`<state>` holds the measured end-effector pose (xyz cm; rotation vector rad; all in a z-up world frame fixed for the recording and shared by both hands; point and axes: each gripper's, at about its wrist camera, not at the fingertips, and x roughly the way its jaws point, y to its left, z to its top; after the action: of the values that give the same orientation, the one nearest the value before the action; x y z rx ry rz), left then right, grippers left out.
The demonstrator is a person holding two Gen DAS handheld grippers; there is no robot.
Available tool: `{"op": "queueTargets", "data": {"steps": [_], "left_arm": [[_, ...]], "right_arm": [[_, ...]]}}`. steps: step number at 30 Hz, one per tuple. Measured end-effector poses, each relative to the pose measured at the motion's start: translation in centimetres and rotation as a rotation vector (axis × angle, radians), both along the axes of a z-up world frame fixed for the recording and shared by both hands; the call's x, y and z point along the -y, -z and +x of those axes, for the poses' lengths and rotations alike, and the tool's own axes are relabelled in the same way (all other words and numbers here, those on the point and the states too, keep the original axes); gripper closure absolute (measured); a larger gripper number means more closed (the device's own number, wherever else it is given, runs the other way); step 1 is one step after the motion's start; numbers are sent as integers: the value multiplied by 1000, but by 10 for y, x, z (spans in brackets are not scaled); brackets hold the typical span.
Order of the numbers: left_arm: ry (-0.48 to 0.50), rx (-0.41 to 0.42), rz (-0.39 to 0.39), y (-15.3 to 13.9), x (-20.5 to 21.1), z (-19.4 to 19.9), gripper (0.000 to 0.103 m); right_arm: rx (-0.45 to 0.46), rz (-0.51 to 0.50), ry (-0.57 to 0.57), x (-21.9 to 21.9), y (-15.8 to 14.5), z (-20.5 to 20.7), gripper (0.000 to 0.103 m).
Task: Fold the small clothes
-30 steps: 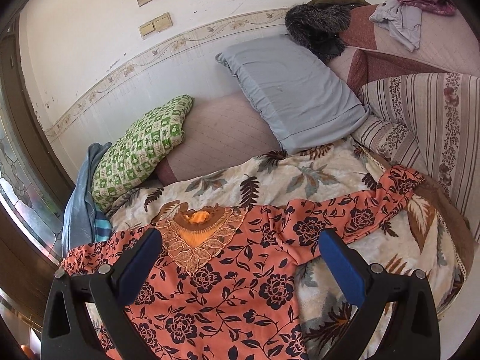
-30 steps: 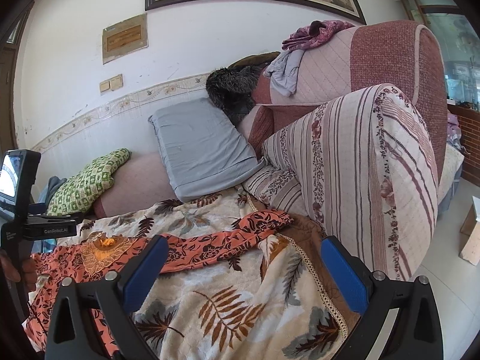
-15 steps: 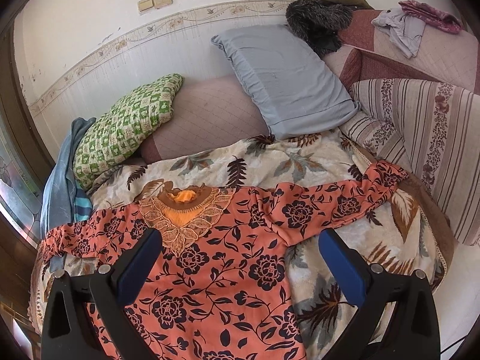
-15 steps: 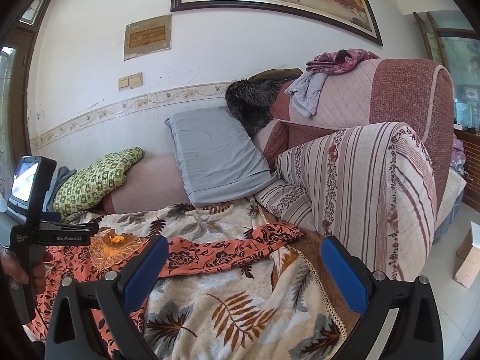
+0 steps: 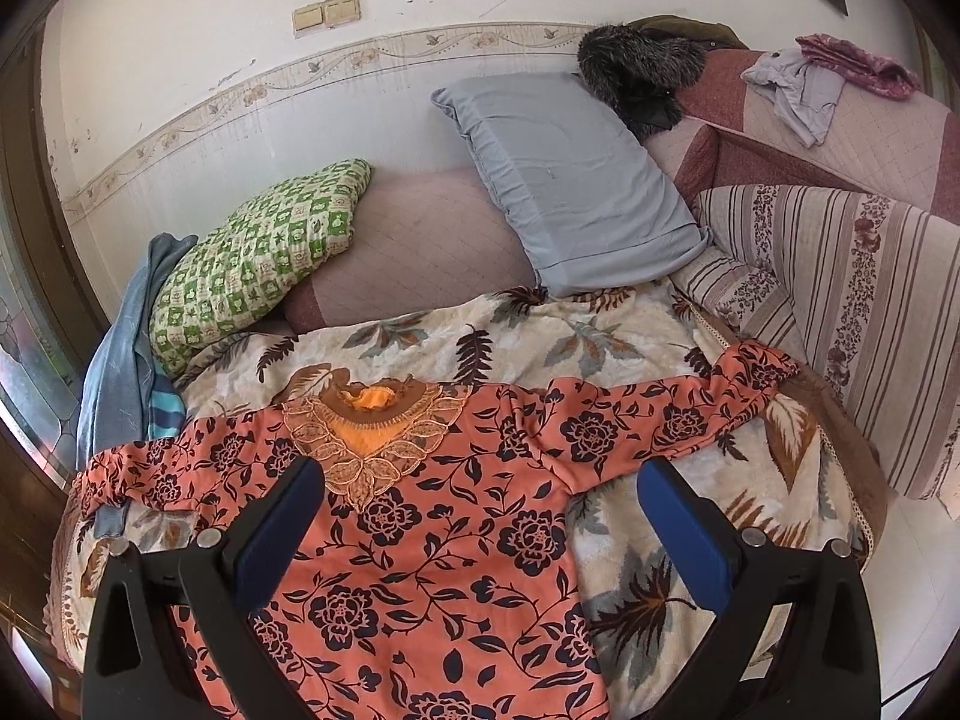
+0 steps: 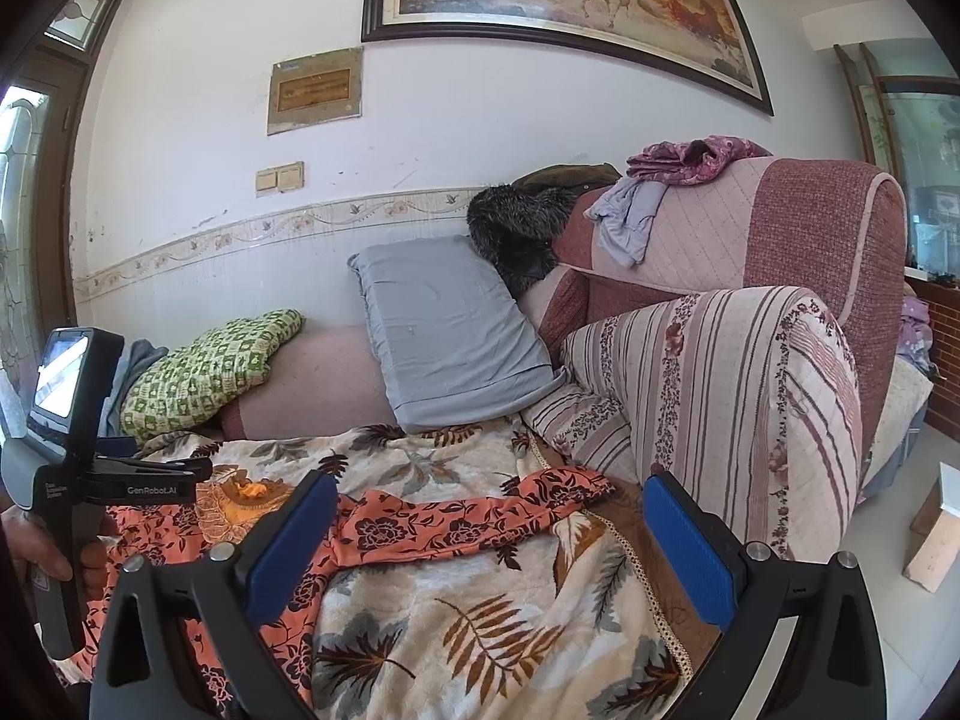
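Orange floral blouse (image 5: 420, 540) is lying spread face up on the leaf-print blanket (image 5: 648, 594), which is covering the sofa seat. Embroidered neckline (image 5: 372, 426) is pointing toward the backrest. One sleeve (image 5: 672, 426) is stretching out to the right, its cuff reaching the blanket's edge near the striped armrest cover (image 5: 840, 300); the other sleeve (image 5: 144, 468) is running left toward the blue cloth (image 5: 120, 372) that is hanging at the sofa end.

Left tongs (image 5: 480, 534) are hovering above the blouse's chest, both blue pads wide apart, nothing between them. Whether the pad tips are touching the fabric is hard to judge from this angle; they are probably just clear of it.

Right tongs (image 6: 486, 546) are also gaping wide and holding nothing, sitting over the blanket, with the right-hand sleeve (image 6: 468, 522) passing between and beyond the pads. In the right wrist view a hand (image 6: 54, 552) is gripping the handle of the left tool at the frame's left edge.

Green checked cushion (image 5: 252, 258) and grey pillow (image 5: 570, 186) are leaning against the backrest behind the blanket.
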<state>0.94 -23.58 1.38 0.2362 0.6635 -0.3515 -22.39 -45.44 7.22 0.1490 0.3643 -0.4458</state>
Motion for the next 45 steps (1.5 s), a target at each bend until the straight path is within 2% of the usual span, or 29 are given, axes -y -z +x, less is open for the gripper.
{"op": "queueTargets", "data": {"steps": [17,26,30,38,45], "left_arm": [[5,-4,-51,-4,-18,-2,0],[-43,-46,-76,12,-44,16,0],[-71,-71,-83,25,-55,29,0],[-120,-138,-85,59,-72,62,0],[-162,-180,-73,82,-90,85,0]], "right_arm": [[25,48,-27,-7,-12,-2,0],[-38,47,-69,-27,-1,24,0],[-89,55,-87,-32,13,43,0],[-199,149,-97,-21,61,91,0],[-282,280,-93,3,109,133,0]]}}
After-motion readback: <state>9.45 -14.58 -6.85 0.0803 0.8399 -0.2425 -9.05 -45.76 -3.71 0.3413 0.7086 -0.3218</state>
